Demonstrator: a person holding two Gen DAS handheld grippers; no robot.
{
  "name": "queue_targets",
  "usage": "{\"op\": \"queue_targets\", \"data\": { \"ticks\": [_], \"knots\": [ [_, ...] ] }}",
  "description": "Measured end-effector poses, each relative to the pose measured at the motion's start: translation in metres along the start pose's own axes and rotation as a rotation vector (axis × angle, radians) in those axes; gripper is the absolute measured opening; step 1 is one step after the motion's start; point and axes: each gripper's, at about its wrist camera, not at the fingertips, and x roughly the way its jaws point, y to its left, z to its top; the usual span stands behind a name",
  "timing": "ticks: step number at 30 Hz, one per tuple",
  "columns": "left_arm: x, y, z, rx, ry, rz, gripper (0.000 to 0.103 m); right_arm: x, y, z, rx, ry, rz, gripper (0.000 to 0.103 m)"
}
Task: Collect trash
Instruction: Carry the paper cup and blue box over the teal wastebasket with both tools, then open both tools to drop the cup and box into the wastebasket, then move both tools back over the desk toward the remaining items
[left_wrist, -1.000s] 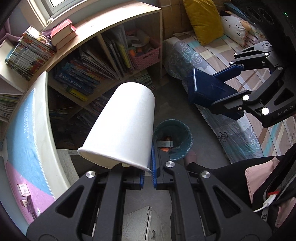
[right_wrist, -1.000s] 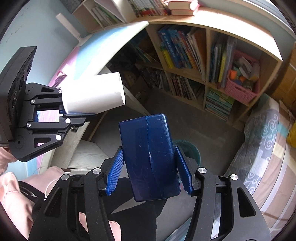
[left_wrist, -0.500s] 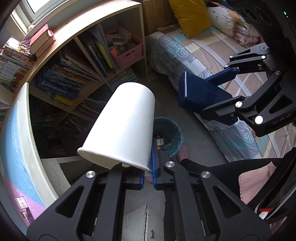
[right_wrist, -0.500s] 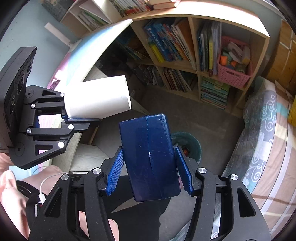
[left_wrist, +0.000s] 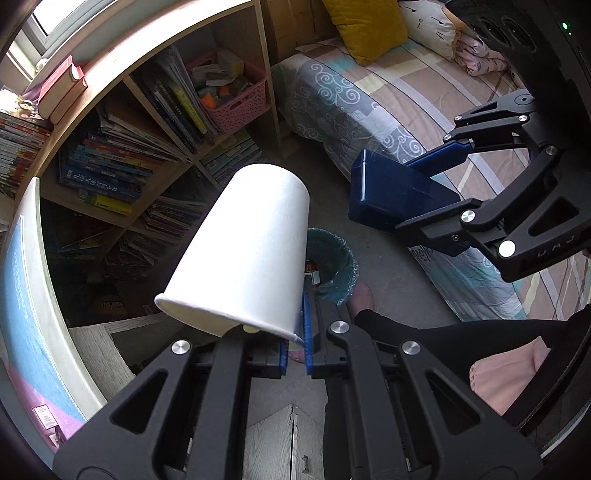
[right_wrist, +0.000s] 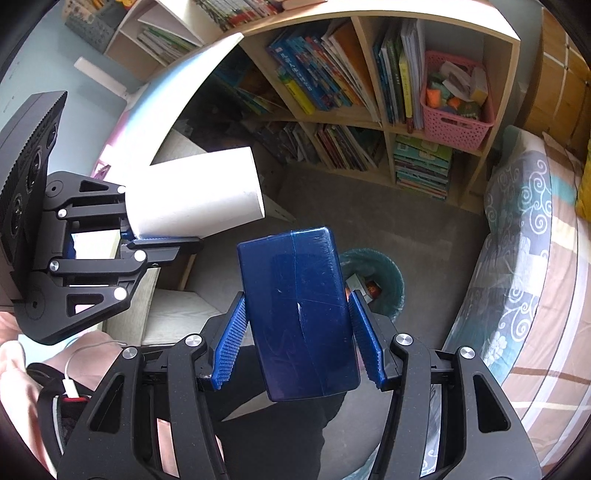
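Both grippers were loaded. In my left gripper (left_wrist: 294, 345) I pinched the rim of a white paper cup (left_wrist: 245, 254), its wall caught between the two blue pads — the cup jutted up toward the middle of the left wrist frame, closed base farthest from me. My right gripper (right_wrist: 297, 341) was clamped on a dark blue box (right_wrist: 299, 310), one ribbed blue finger (right_wrist: 229, 350) against each long side, centre of the right wrist frame. Down on the grey floor stood a small bin (right_wrist: 384, 280) with a teal liner, half hidden behind the box, scraps already inside. A bookshelf (right_wrist: 384, 74) filled the top of that frame, with a pink basket (right_wrist: 456, 122) in its upper right compartment — the bed (right_wrist: 532, 258) ran along the right edge.
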Motion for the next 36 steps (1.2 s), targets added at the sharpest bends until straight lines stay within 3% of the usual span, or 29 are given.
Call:
{"op": "queue_targets", "data": {
  "ticks": [15,16,17,18,19,20,36],
  "knots": [
    [0.013,0.000,0.003,-0.017,0.023,-0.024,0.006,0.004,-0.007,-0.001,0.019,0.010,0.009,0.058],
    [0.014,0.000,0.004,-0.021,0.023,-0.015,0.011,0.004,-0.007,-0.001,0.020,0.008,0.007,0.058],
    [0.015,0.000,0.004,-0.027,0.024,-0.004,0.021,0.003,-0.007,0.000,0.019,-0.001,0.001,0.062],
    [0.016,0.000,0.006,-0.032,0.025,0.012,0.056,0.003,-0.008,0.000,0.024,-0.007,-0.004,0.076],
    [0.014,0.000,0.006,-0.035,0.008,0.028,0.072,0.001,-0.009,0.000,0.032,-0.017,-0.008,0.081],
    [0.012,0.000,0.007,-0.038,-0.009,0.035,0.073,-0.001,-0.012,0.001,0.044,-0.032,-0.007,0.085],
    [0.006,0.010,0.005,-0.079,-0.006,0.049,0.073,-0.012,-0.031,0.005,0.100,-0.041,-0.033,0.085]
  ]
}}
